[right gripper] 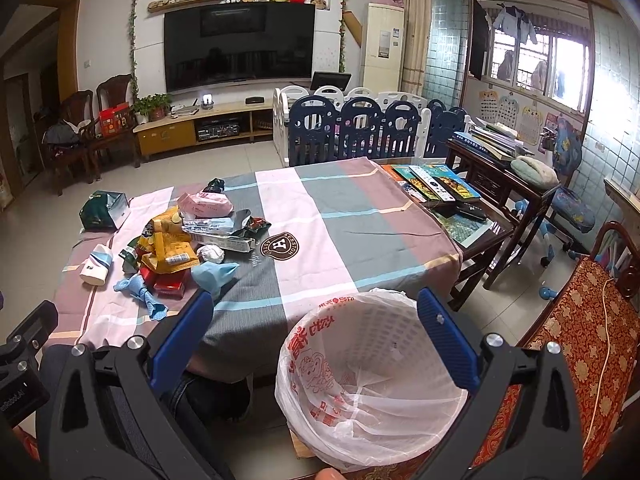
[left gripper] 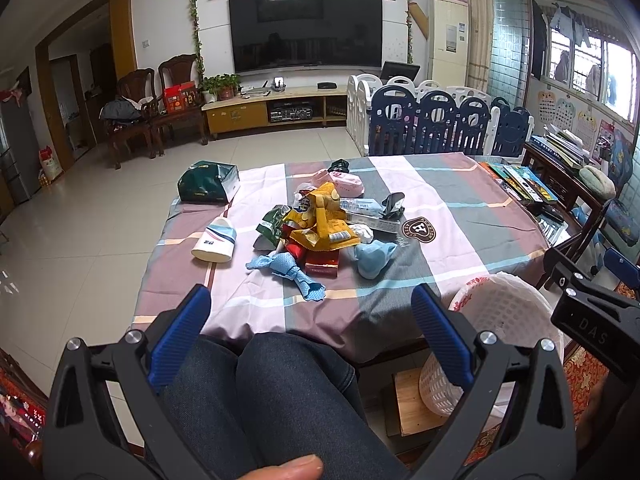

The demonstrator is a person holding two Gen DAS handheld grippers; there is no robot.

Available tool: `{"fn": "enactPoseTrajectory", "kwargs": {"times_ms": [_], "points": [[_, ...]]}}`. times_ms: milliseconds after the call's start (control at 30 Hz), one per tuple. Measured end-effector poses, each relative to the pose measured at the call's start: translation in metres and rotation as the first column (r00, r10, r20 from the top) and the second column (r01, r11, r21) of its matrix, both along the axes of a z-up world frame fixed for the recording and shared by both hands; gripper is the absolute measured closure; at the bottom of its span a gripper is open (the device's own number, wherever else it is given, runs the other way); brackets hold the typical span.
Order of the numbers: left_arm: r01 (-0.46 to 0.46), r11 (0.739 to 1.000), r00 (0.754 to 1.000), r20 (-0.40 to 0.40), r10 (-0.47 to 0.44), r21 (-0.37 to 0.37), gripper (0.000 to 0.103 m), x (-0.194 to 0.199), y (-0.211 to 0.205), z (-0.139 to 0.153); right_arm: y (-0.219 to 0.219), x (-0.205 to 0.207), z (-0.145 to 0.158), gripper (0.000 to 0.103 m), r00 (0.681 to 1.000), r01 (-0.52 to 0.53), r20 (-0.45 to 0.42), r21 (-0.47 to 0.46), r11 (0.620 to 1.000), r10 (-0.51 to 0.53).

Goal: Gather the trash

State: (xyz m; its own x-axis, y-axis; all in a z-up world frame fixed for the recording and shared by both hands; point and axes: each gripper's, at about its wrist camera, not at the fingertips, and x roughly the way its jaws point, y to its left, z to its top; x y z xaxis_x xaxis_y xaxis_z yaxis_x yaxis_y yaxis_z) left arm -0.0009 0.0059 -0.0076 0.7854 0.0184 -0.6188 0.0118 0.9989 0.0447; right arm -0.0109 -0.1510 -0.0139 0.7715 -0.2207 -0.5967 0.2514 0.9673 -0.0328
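Trash [left gripper: 316,226] lies heaped on the checked tablecloth [left gripper: 460,216], at twelve o'clock from the left gripper [left gripper: 310,322], jaws wide, empty. Right gripper [right gripper: 314,326], also wide, hangs over the lined basket [right gripper: 372,384]; heap at ten o'clock.

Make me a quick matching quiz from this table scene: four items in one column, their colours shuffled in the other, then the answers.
Things:
1. snack bag
2. knotted cloth
3. gift bag
4. waste basket

Colours:
A. dark green
B. white
C. yellow
D. light blue

Pairs: 1-C, 2-D, 3-A, 4-B
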Motion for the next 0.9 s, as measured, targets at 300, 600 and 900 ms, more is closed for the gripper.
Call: {"fn": "enactPoseTrajectory", "kwargs": {"times_ms": [300,600,900], "points": [[0.001,1.000,1.000,-0.001,-0.001,0.000,0.003,0.0003,0.0002,0.0003,0.0004,-0.0003,0.0005,0.003,1.000,0.000,0.001,-0.001,1.000,0.000],[0.001,1.000,1.000,-0.002,-0.001,0.001,0.003,0.0000,0.0000,0.0005,-0.0004,-0.0015,0.0007,0.003,1.000,0.006,-0.002,-0.002,1.000,-0.006],[0.000,1.000,1.000,-0.002,0.000,0.001,0.003,0.0000,-0.0002,0.0004,-0.0004,-0.0016,0.0007,0.003,1.000,0.007,-0.003,-0.003,1.000,-0.007]]}}
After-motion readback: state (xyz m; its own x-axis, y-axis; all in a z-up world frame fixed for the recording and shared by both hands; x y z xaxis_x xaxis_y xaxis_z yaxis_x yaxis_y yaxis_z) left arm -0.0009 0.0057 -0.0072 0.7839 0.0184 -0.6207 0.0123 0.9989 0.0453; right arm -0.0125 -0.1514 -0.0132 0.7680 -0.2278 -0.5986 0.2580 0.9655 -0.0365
